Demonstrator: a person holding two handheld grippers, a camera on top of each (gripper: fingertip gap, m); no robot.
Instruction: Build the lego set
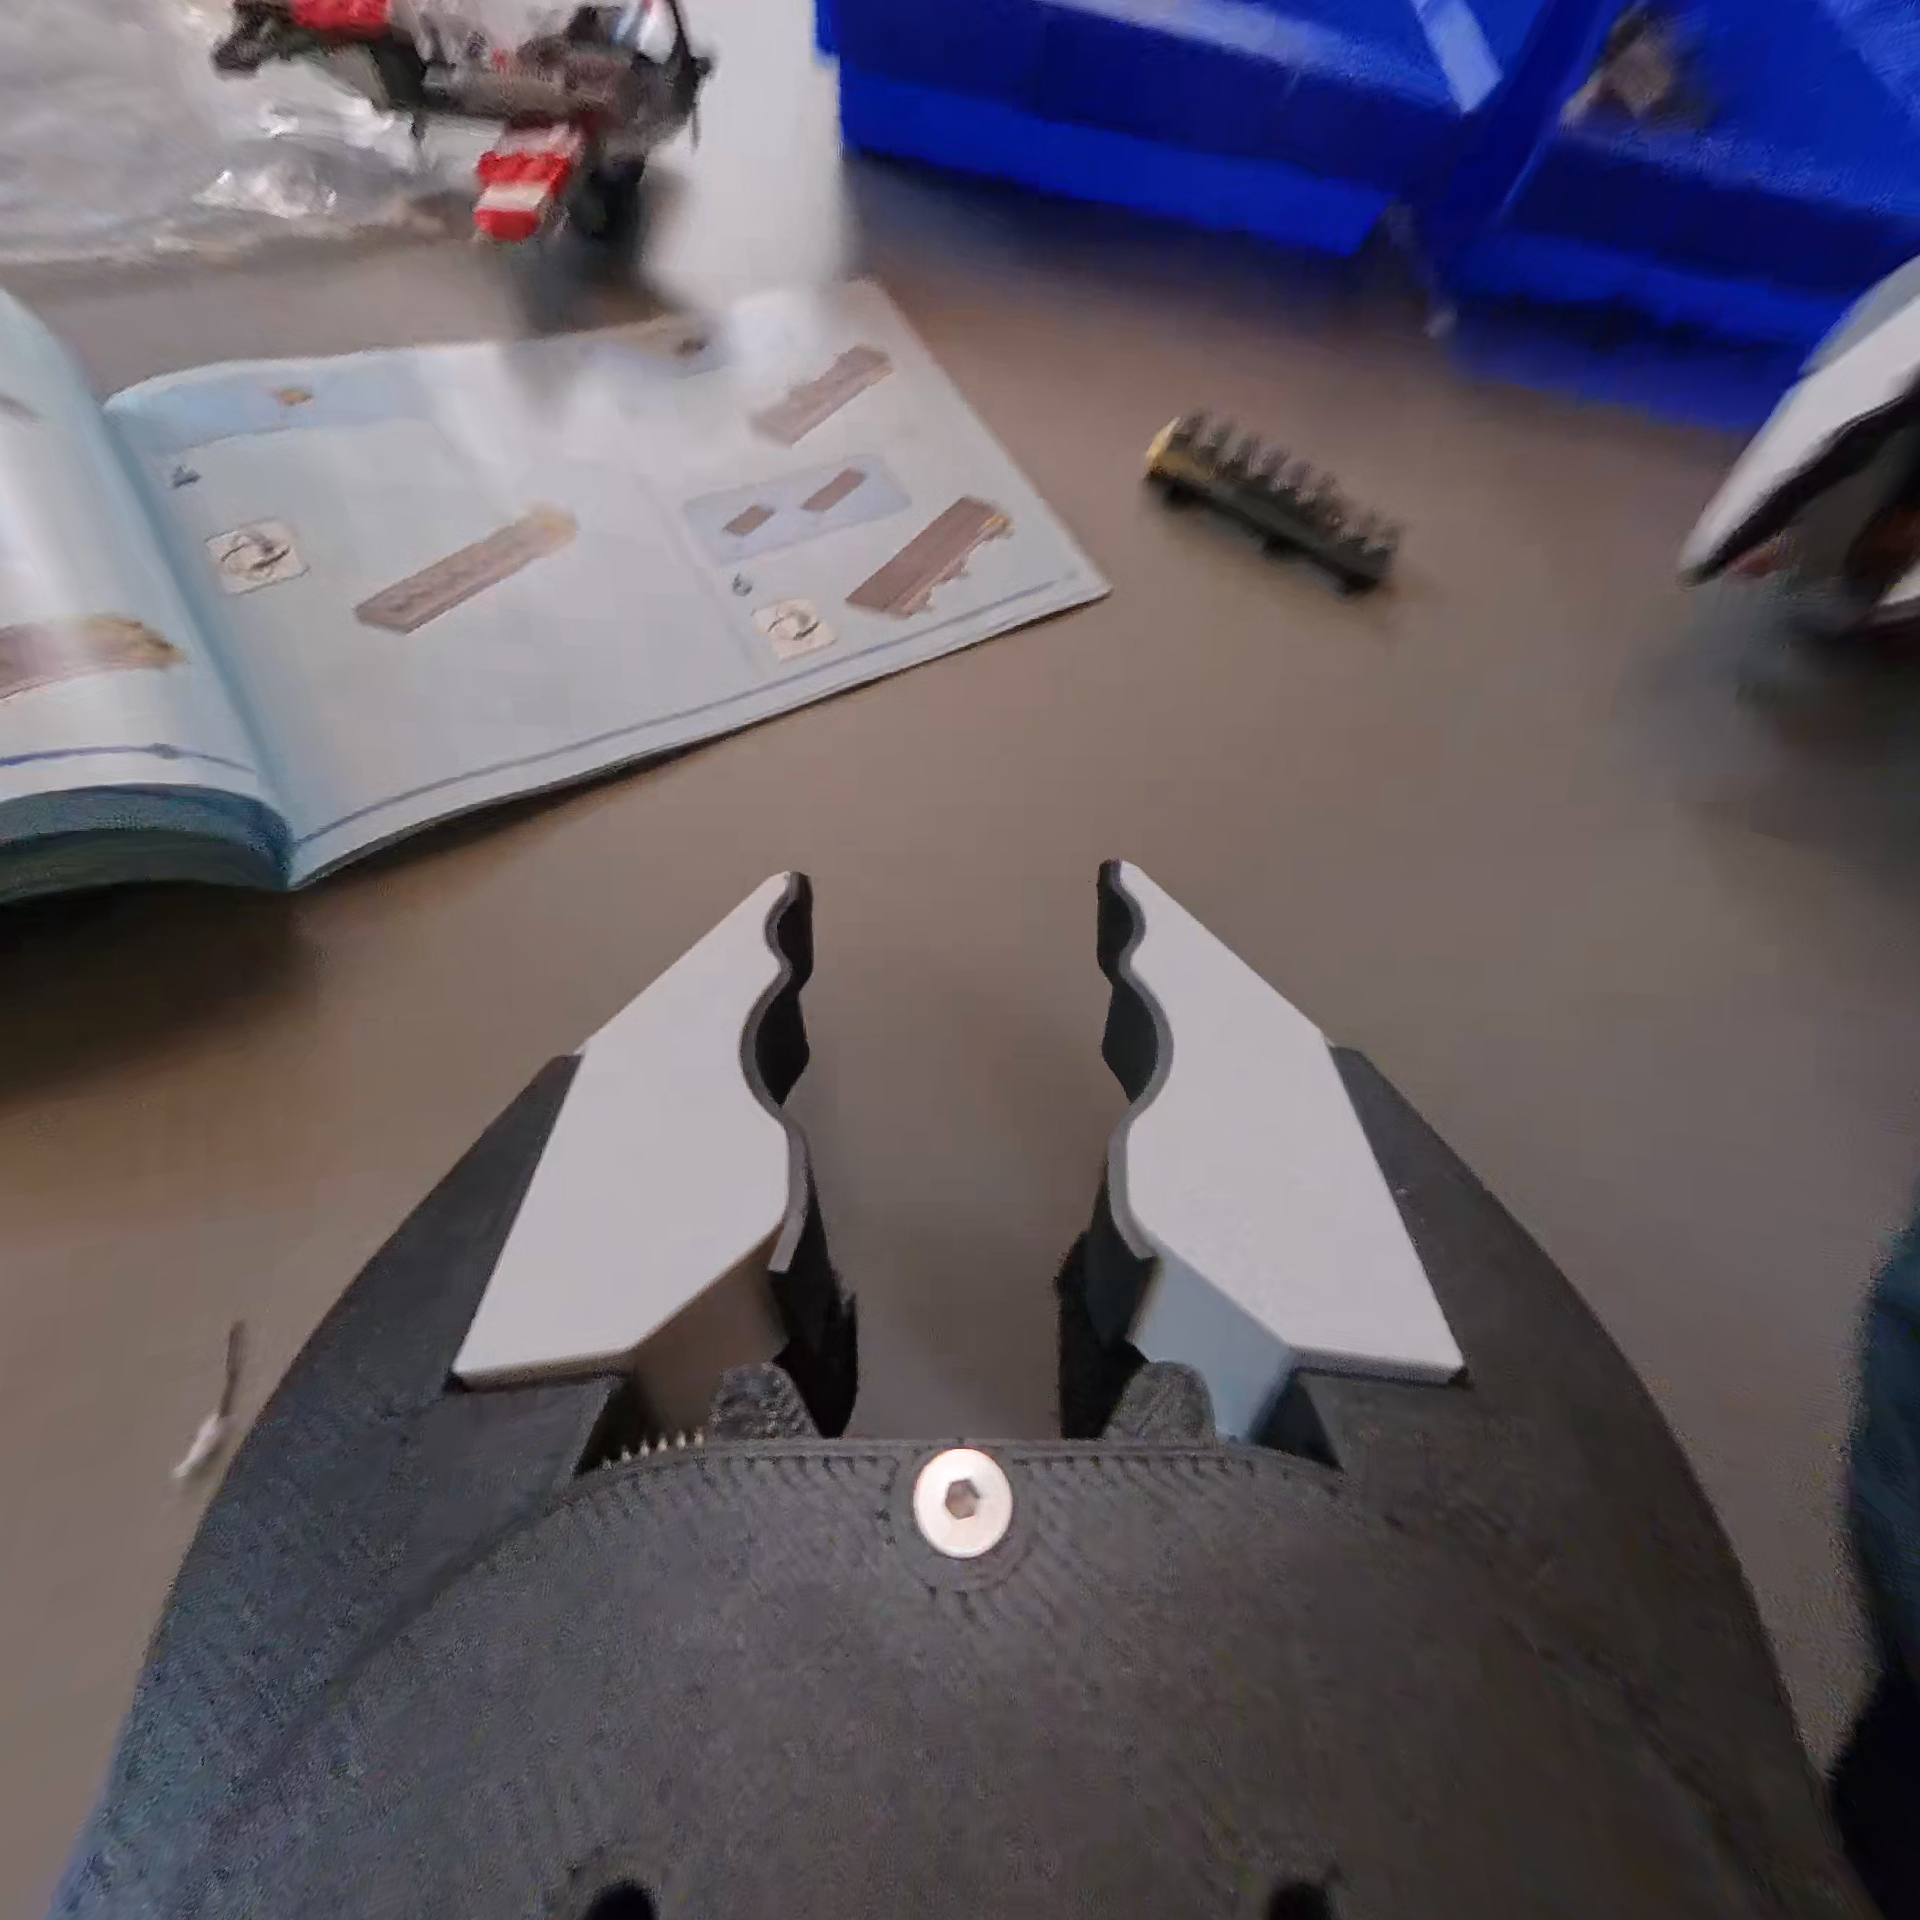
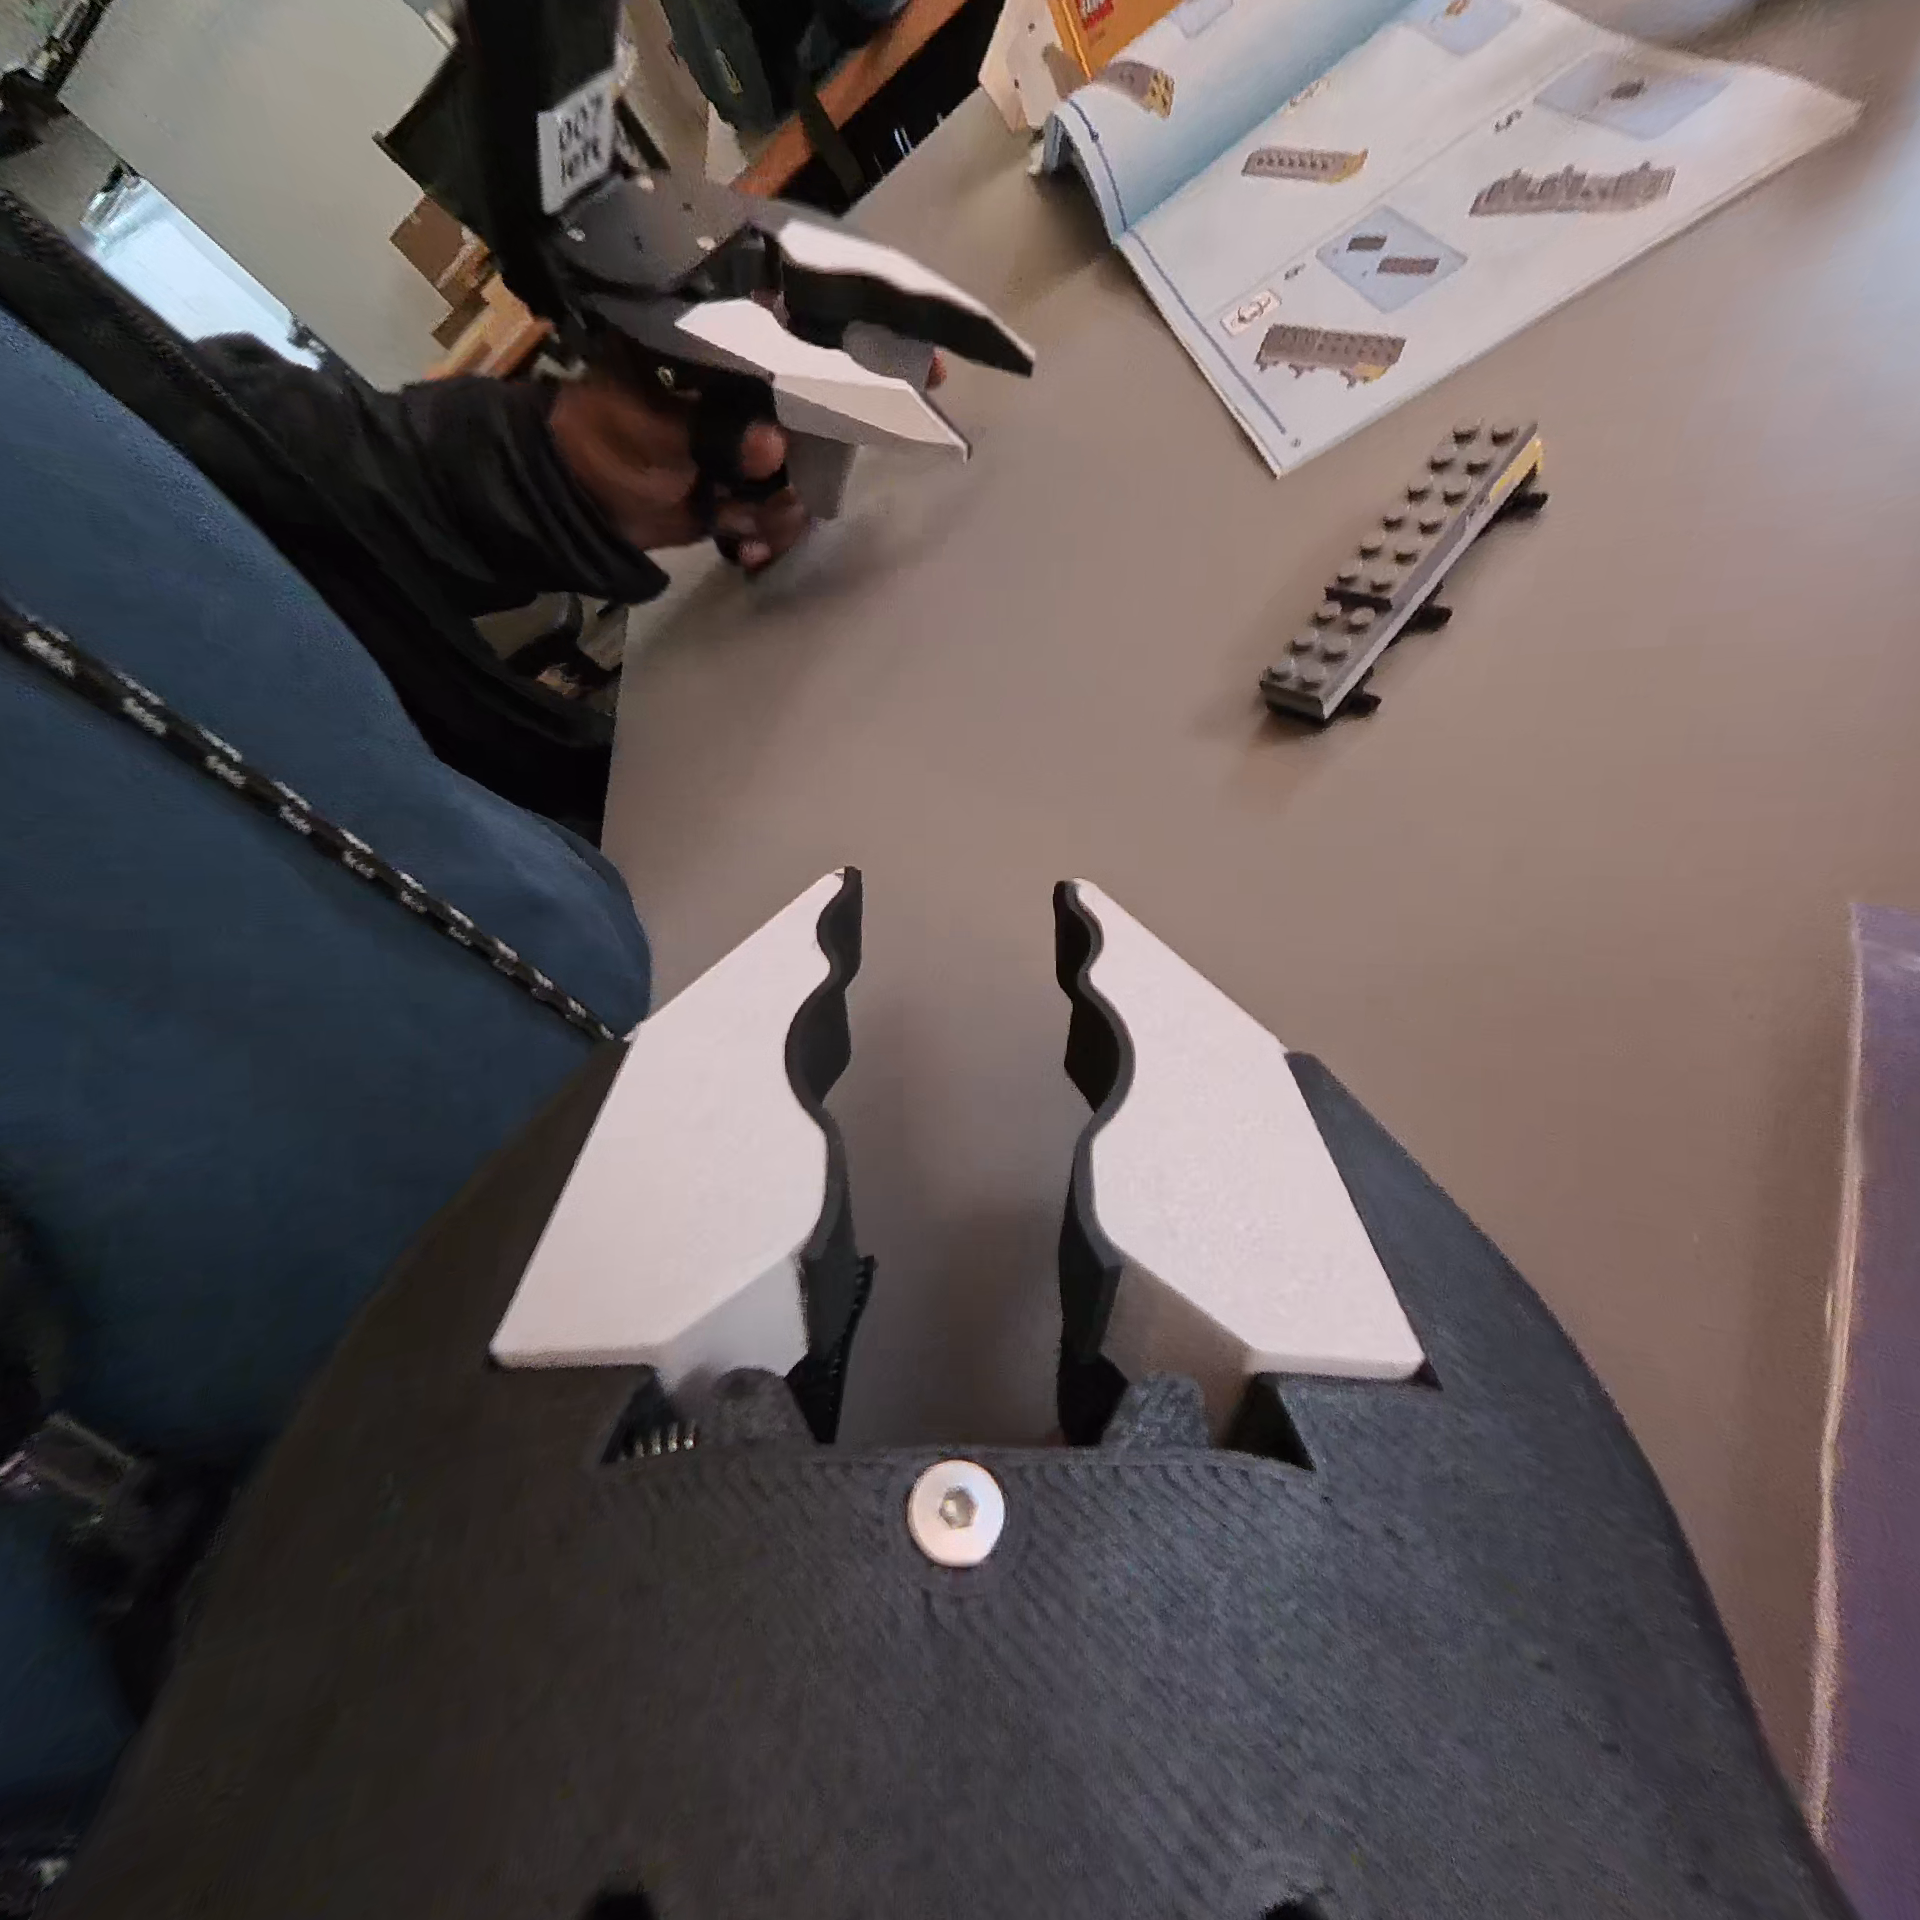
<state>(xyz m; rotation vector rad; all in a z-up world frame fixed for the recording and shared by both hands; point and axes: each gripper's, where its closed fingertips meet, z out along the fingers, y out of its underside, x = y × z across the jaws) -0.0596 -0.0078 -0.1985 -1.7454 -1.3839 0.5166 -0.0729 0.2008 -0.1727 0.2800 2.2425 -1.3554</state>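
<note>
Both grippers hover empty, jaws parted: left gripper (image 1: 951, 883) and right gripper (image 2: 956, 883). The grey studded lego plate (image 2: 1403, 571) lies flat mid-table (image 2: 1039, 727), ahead-right of each, just beside the open instruction booklet (image 1: 582, 561).

Two grippers (image 1: 951, 883) (image 2: 956, 883), one booklet (image 1: 582, 561), one grey plate assembly (image 2: 1392, 582), two blue bins (image 1: 1143, 114) (image 1: 1714, 177), one red model (image 1: 468, 94).
</note>
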